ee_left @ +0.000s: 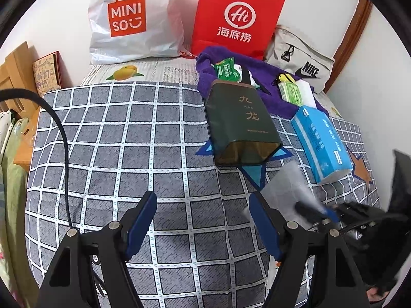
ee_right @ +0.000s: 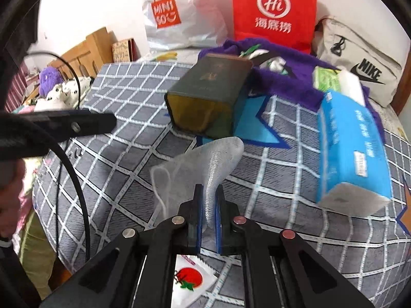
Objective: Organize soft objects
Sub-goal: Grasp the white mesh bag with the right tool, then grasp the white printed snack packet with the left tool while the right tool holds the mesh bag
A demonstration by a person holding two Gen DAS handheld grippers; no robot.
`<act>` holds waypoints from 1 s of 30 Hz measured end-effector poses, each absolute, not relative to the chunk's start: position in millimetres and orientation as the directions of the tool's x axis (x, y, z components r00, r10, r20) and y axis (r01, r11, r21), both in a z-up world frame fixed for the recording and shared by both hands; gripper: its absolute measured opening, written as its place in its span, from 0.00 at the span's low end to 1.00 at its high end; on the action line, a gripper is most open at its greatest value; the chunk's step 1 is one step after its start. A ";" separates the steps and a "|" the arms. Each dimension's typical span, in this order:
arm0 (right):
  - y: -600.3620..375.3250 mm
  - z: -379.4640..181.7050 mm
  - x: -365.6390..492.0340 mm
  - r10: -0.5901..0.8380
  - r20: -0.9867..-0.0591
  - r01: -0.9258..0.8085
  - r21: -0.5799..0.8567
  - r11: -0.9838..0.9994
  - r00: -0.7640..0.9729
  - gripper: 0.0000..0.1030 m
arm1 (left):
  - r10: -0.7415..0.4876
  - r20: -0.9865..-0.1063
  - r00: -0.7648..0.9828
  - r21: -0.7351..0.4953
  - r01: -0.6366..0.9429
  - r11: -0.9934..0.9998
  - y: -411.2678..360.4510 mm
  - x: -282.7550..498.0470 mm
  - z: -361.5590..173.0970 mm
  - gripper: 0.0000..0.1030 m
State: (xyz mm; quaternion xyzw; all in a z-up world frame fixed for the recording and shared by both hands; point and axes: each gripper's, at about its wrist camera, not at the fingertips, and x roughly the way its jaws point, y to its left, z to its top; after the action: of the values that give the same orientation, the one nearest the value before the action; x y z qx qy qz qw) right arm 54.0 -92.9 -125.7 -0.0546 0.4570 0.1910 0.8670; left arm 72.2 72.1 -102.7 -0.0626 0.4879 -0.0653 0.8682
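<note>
Right wrist view: the right gripper [ee_right: 208, 202] has its pads pressed together on a sheer white mesh pouch [ee_right: 205, 164], pinching one gathered edge; the rest billows up ahead of the jaws, its drawstring loop [ee_right: 160, 179] hanging to the left.
Left wrist view: the left gripper [ee_left: 203, 220] stands with fingers spread over the bedspread, nothing between them; the pouch shows there only as a blurred pale shape beside its right finger.
Step in hand: judged to be lifting the pouch clear of the bed to carry it off.
Doing it well: the mesh is limp and slippery, so the pinch should keep firm and the lift go slow; the loose drawstring could snag on the dark green tin [ee_right: 208, 100] just beyond.
Surface: a grey checked bedspread [ee_left: 115, 133] with star patches; the tin and a blue tissue pack [ee_right: 352, 151] lie on it, a purple towel [ee_left: 280, 102] behind them.
Room: a white Miniso bag [ee_left: 128, 18], a red paper bag [ee_left: 236, 18] and a grey Nike bag [ee_left: 303, 61] lean on the white wall.
</note>
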 end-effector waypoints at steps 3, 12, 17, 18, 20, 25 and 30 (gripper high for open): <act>-106.4 -113.8 51.2 0.259 -0.801 -0.351 0.066 0.934 0.540 0.08 | -0.178 -0.844 0.506 -0.168 0.067 0.984 65.2 72.7 -105.8 0.70; -152.0 -92.5 53.2 0.104 -0.772 -0.203 -0.033 0.979 0.627 0.08 | -0.180 -0.863 0.471 -0.146 0.108 0.983 40.1 76.9 -117.1 0.70; -167.3 -93.4 52.2 0.084 -0.774 -0.173 -0.034 0.984 0.628 0.08 | -0.183 -0.871 0.455 -0.138 0.131 0.982 28.3 78.4 -122.3 0.70; -168.5 -93.7 52.2 0.081 -0.774 -0.170 -0.035 0.985 0.628 0.08 | -0.185 -0.872 0.452 -0.138 0.135 0.981 26.3 78.4 -123.4 0.70; -170.1 -94.4 51.9 0.078 -0.774 -0.167 -0.036 0.985 0.629 0.08 | -0.185 -0.875 0.448 -0.135 0.141 0.981 22.7 78.5 -125.2 0.70; -170.4 -92.8 49.9 0.084 -0.771 -0.170 -0.032 0.985 0.631 0.08 | -0.184 -0.881 0.435 -0.131 0.150 0.980 17.1 79.6 -129.9 0.71; -170.5 -90.2 46.9 0.088 -0.766 -0.174 -0.031 0.984 0.636 0.08 | -0.184 -0.882 0.433 -0.127 0.158 0.979 15.8 79.2 -130.4 0.70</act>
State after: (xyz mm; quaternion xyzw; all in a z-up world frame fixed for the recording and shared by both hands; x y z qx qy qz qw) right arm 46.9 -170.5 -90.2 -0.0511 0.4202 0.0725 0.9031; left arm 79.2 15.8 -130.4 -0.0126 0.5229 -0.1011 0.8463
